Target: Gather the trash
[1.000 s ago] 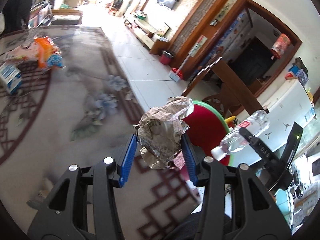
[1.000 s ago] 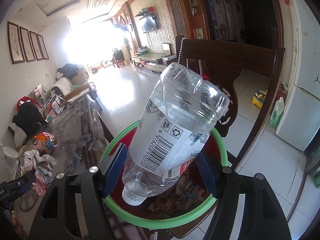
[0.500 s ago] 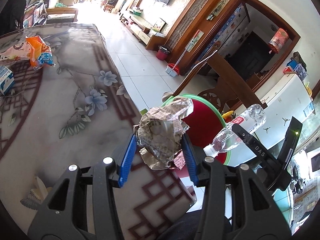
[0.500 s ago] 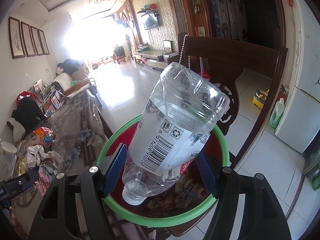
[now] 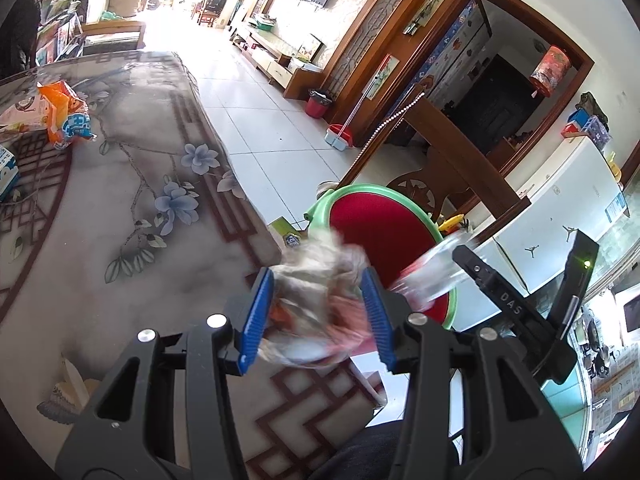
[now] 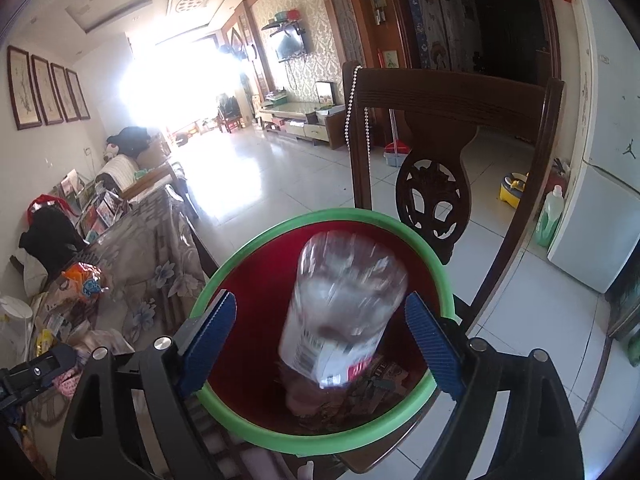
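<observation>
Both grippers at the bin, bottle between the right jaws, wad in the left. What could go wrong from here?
1. The right gripper is opening; the plastic bottle sits clear of both pads, blurred, over the bin. It looks centred, but could bounce off the trash inside.
2. The left gripper grips the crumpled wad over the table edge, short of the bin; released here, it likely misses.
3. The grippers are close together and may collide.
</observation>
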Available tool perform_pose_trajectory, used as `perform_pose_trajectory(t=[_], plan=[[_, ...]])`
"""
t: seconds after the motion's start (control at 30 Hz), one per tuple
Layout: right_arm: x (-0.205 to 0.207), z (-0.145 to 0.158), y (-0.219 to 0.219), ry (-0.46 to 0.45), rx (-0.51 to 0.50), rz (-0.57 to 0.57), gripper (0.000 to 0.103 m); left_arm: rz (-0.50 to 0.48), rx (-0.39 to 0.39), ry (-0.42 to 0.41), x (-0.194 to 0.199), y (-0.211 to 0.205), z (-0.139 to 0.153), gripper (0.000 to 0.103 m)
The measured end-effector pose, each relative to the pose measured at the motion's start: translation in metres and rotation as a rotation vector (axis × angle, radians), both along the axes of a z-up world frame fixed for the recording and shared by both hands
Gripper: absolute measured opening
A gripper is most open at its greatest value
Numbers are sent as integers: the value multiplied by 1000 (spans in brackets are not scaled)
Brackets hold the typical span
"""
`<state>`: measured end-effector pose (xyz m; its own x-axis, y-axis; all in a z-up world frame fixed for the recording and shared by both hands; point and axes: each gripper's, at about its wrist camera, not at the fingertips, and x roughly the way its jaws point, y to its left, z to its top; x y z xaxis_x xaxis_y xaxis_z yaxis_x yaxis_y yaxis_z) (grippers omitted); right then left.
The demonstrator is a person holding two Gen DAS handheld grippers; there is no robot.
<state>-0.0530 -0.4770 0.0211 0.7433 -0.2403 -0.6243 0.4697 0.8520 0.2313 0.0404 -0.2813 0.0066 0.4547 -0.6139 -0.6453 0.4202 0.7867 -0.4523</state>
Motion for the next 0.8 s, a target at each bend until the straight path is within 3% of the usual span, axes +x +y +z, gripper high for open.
perform_pose_trajectory(t=[0.33,0.37,0.43,0.53,0.73,0.77,0.8], plan=[[-34,1,-15,-35,38,-78,87,-102,12,-50,5,-43,14,42],[-36,1,-18,-37,46,-84,87,-107,19,-43,5,-43,10,54],[-40,1,-21,-44,53,-94,87,-99,27,-17,3,-38,-1,69],[-40,0,-22,-54,82,-91,87,-91,84,39,5,-37,-25,69],[-39,1,-17,-58,81,-70,87,-65,194,65,16,-42,-59,71],[-39,1,-17,-57,80,-69,87,-73,207,70,18,-44,-64,69],[-38,1,-17,-55,80,-68,87,-83,221,74,19,-45,-67,53]])
